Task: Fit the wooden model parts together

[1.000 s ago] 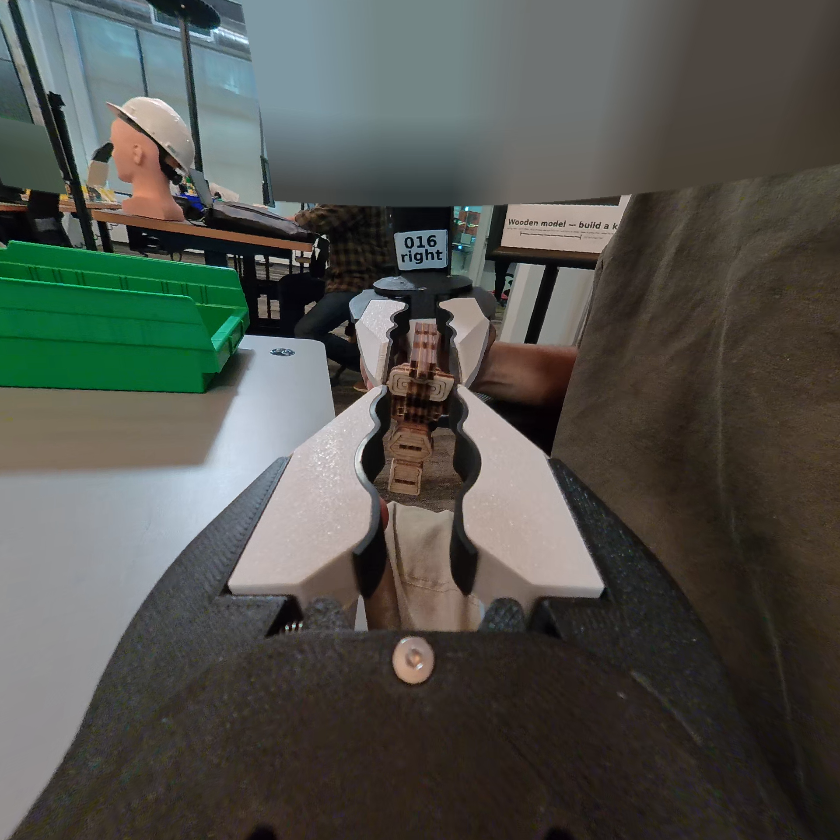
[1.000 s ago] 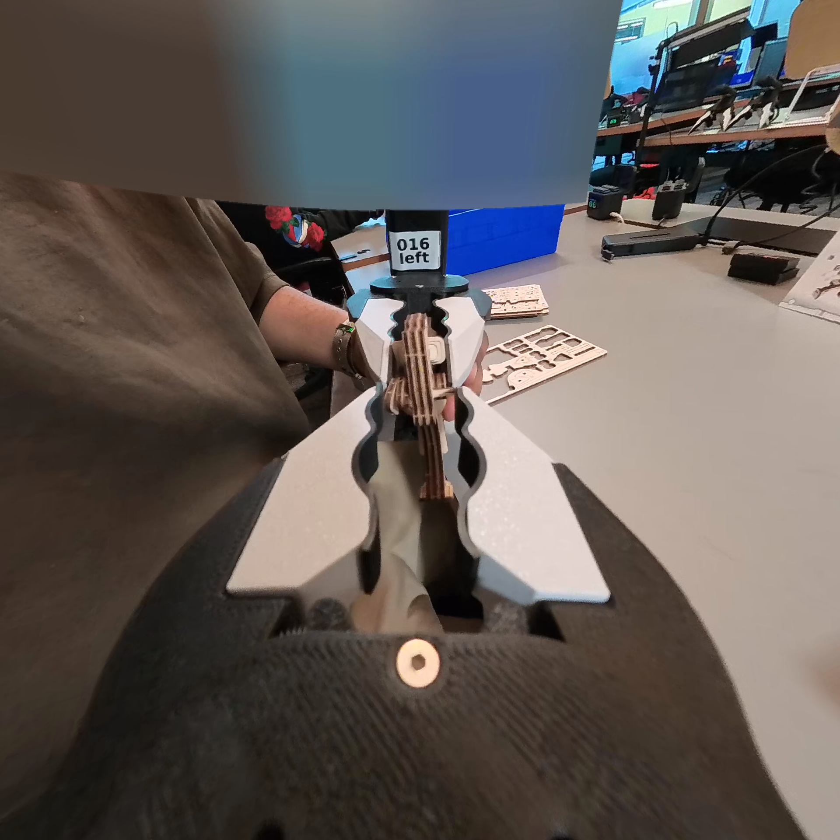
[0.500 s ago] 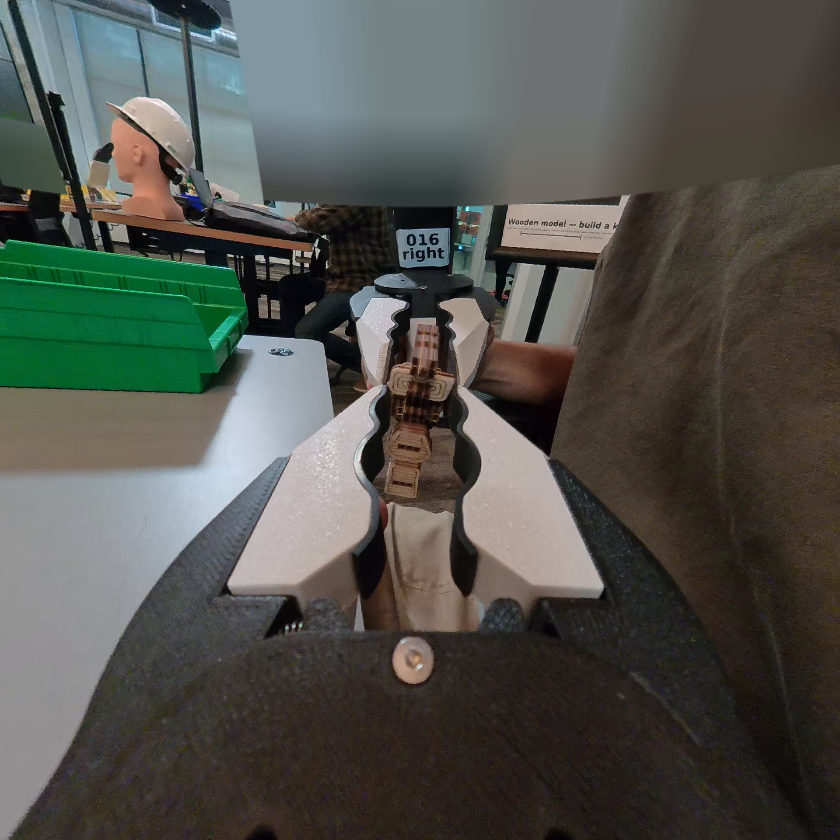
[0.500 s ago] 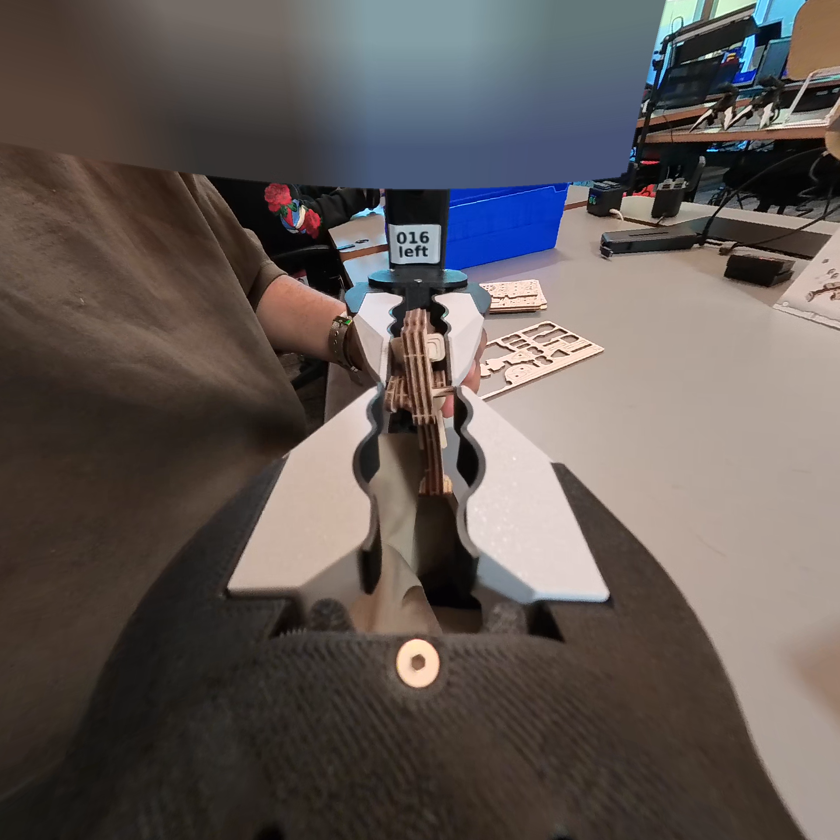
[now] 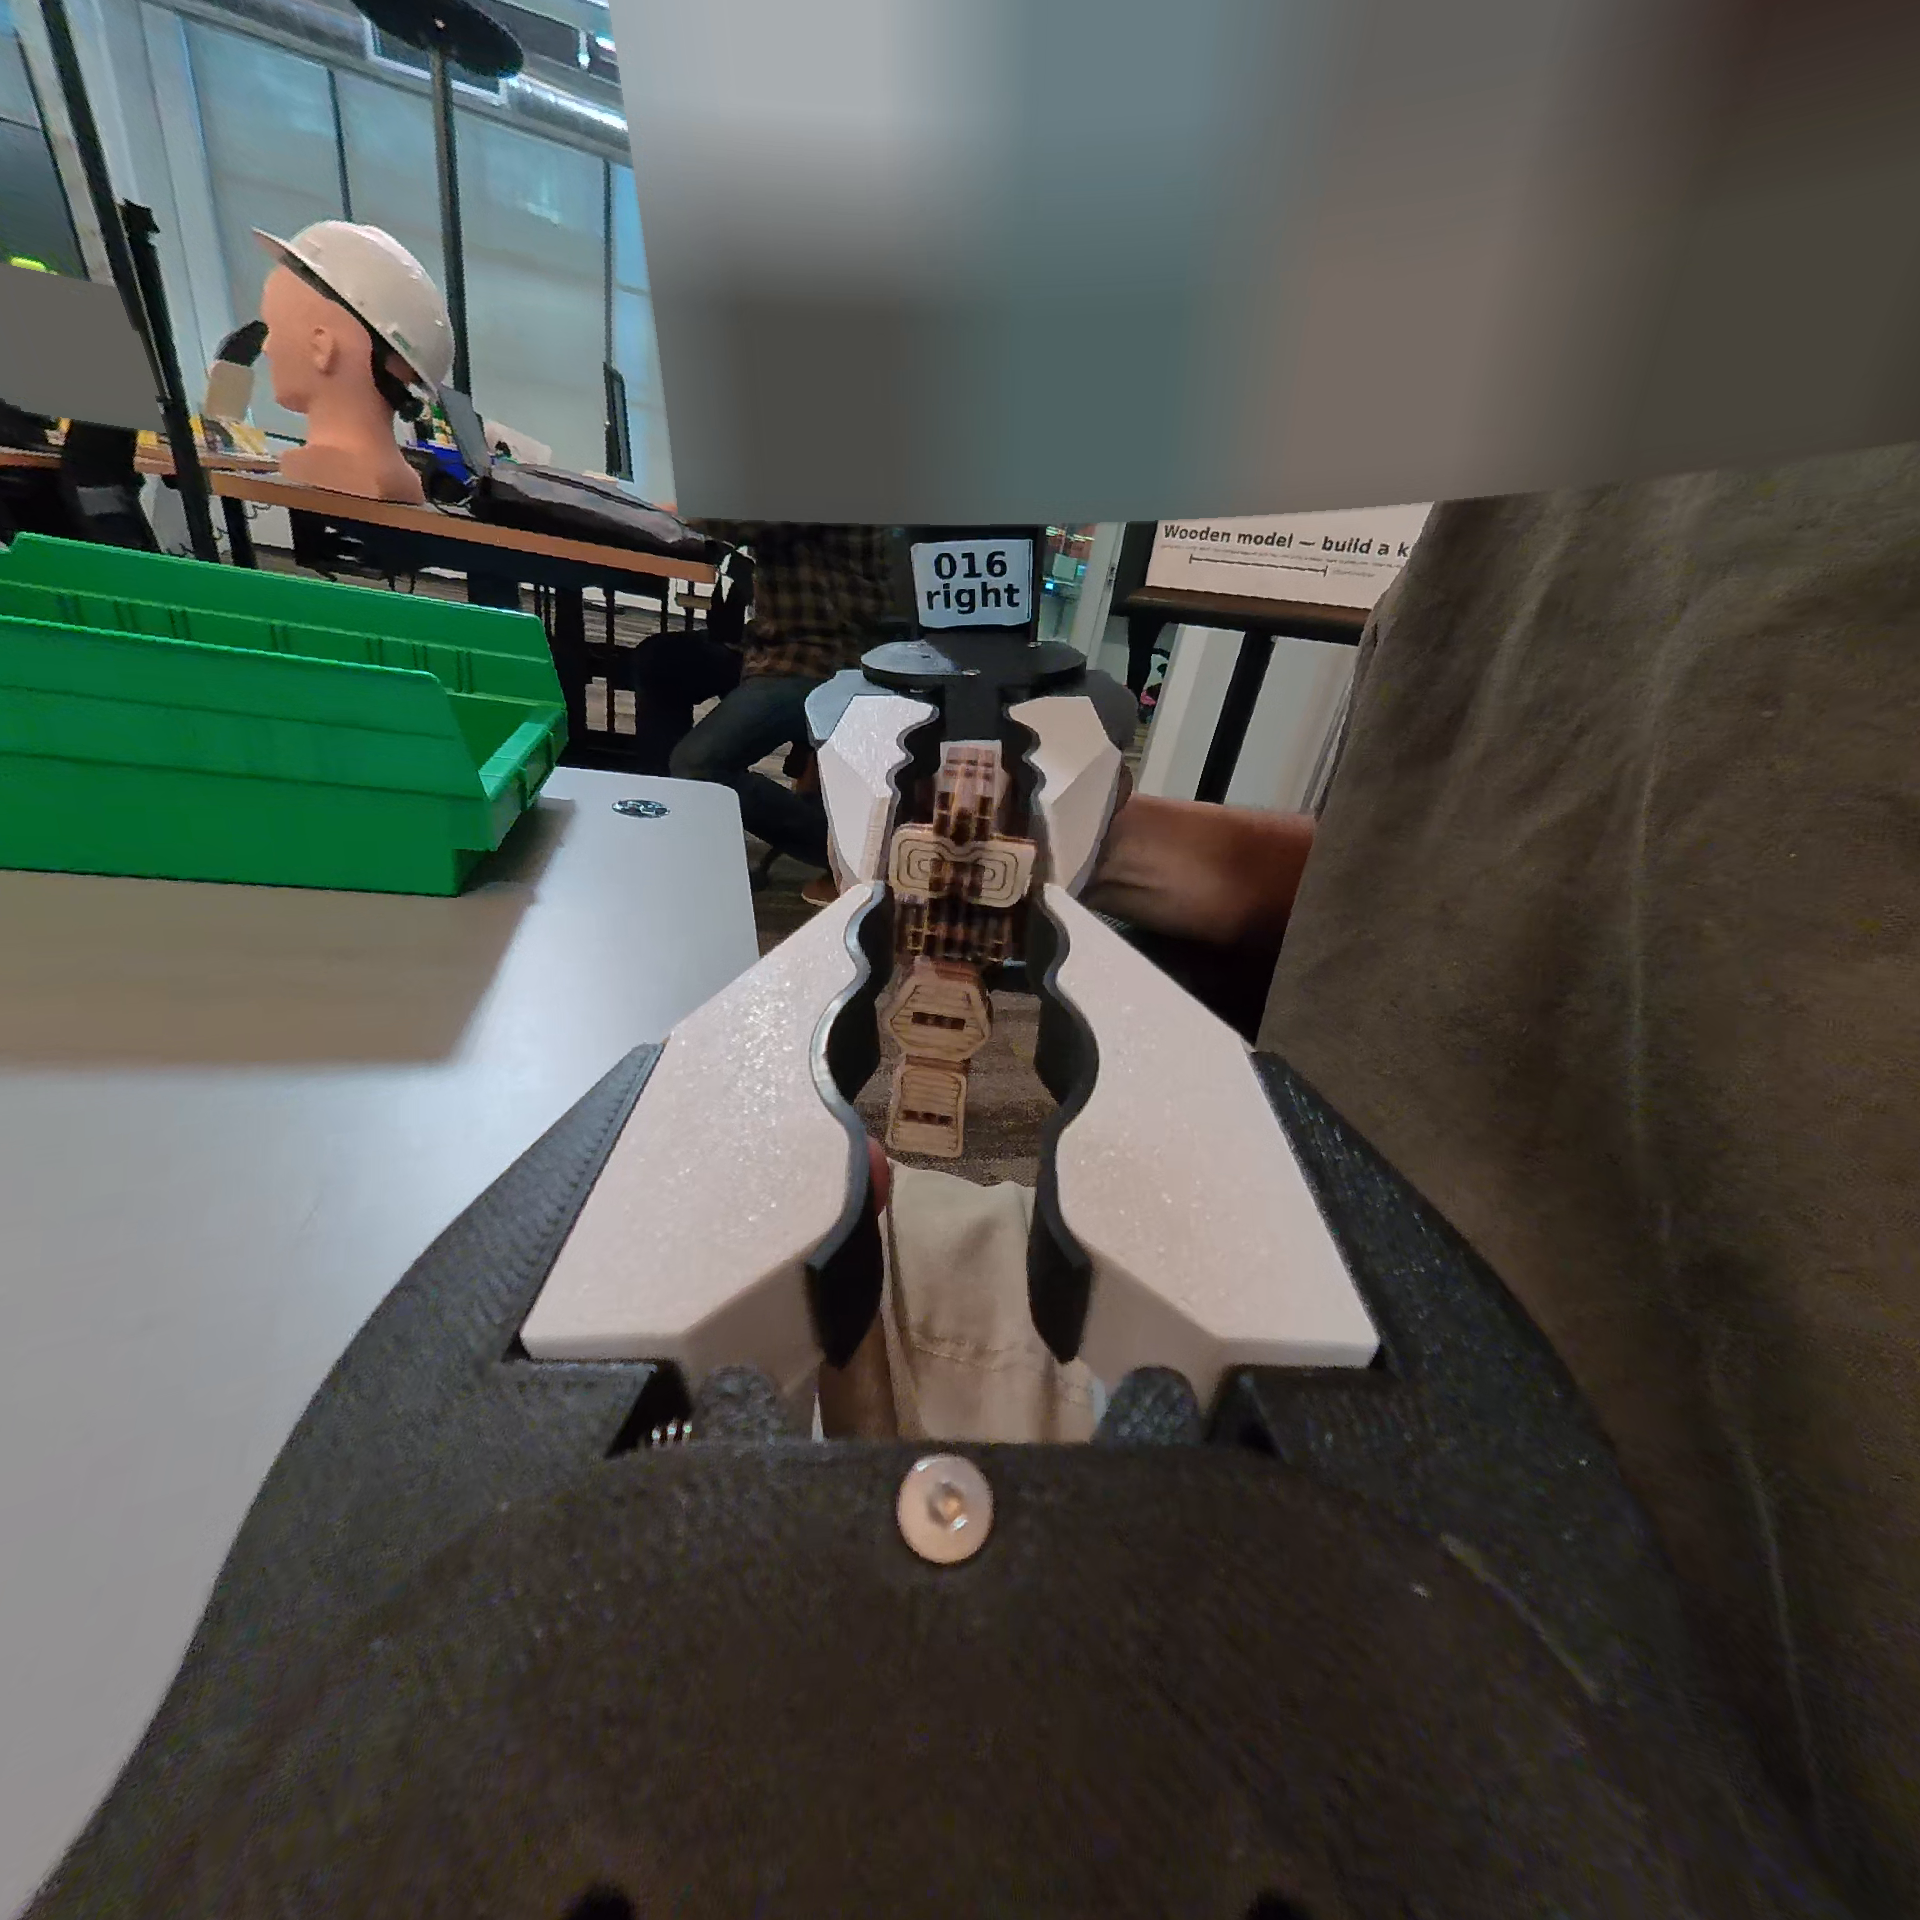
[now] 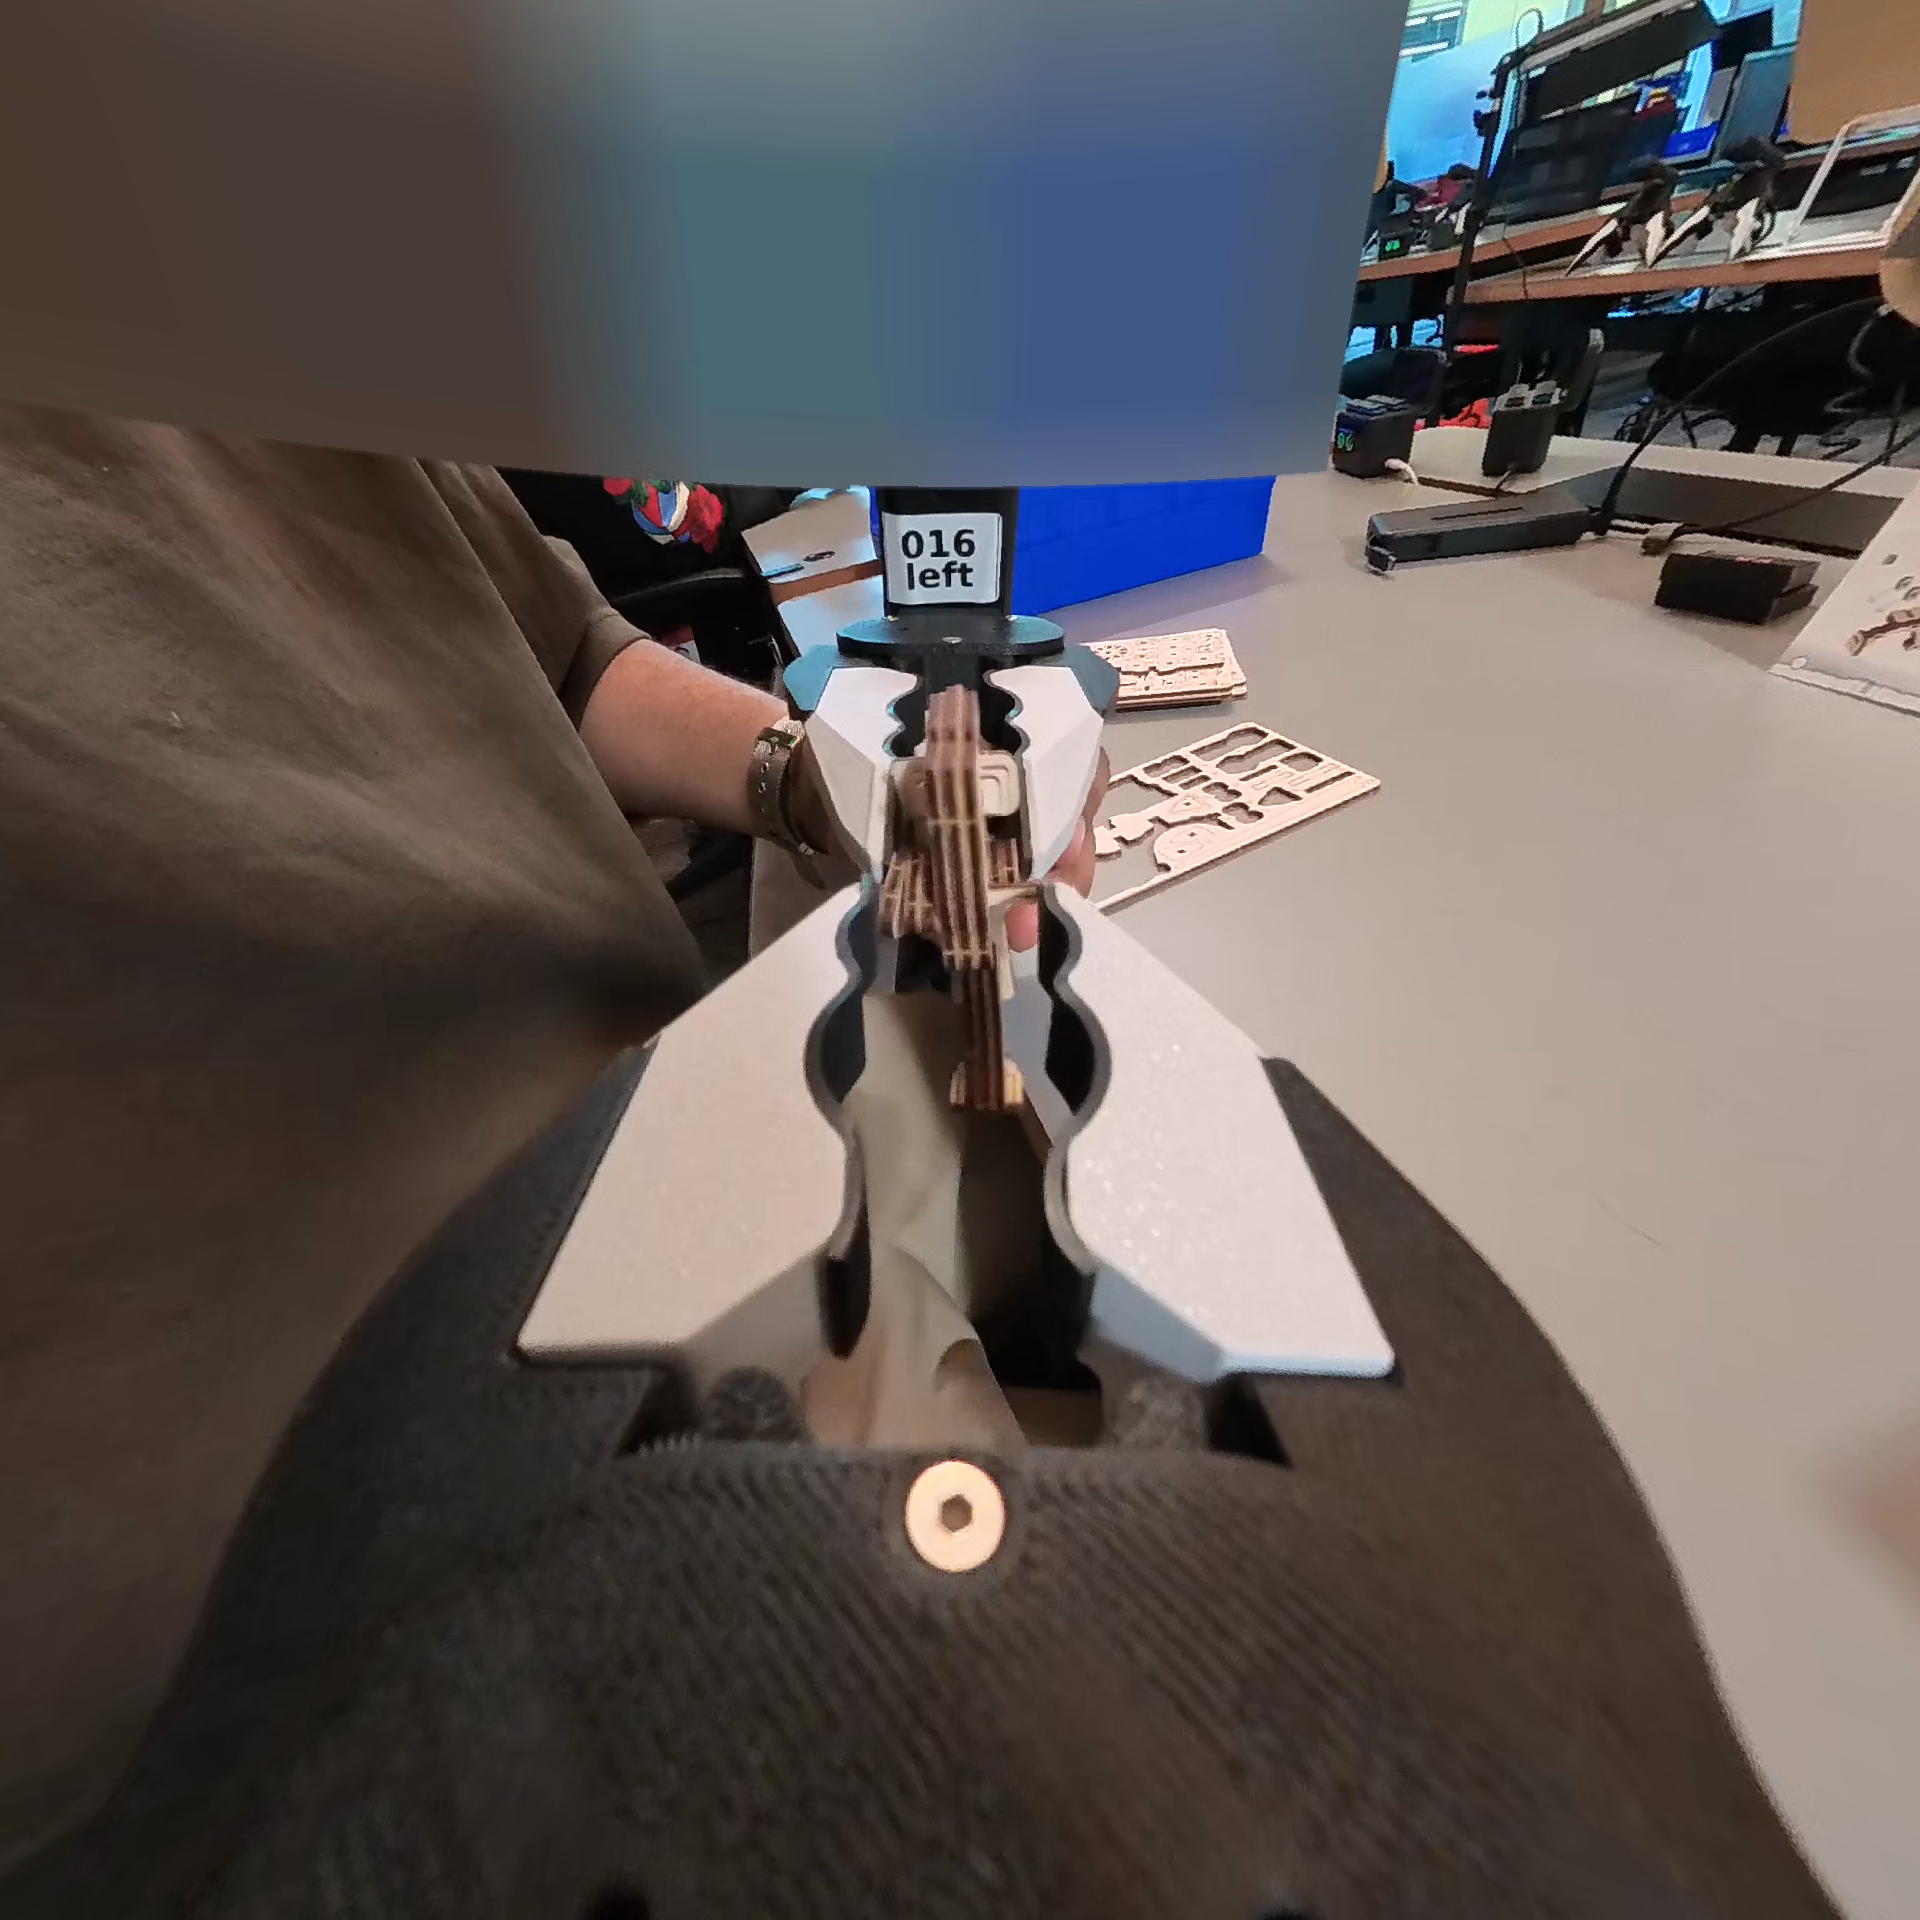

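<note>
A layered wooden model [image 5: 956, 883] hangs in the air between my two grippers, which face each other tip to tip. In the left wrist view my left gripper [image 5: 958, 906] is shut on the model's middle, and the model's lower segments hang between my fingers. My right gripper [image 5: 966, 790] faces me and is closed around the model's far end. In the right wrist view my right gripper [image 6: 961, 899] is shut on the same model [image 6: 951, 894], and my left gripper [image 6: 951, 758] grips it from the far side. A small part juts out on the model's right.
A person's olive shirt [image 5: 1610, 1039] is close beside both grippers. On the grey table [image 6: 1507, 1039] lie a punched wooden part sheet [image 6: 1236, 800], a stack of sheets [image 6: 1174, 665], a blue bin [image 6: 1143, 540] and black devices [image 6: 1486, 525]. A green bin [image 5: 260, 727] stands on the left. Left and right tips are no more than a few centimetres apart.
Almost nothing. Both grippers stay closed on the model. The right wrist view's background has shifted slightly.
</note>
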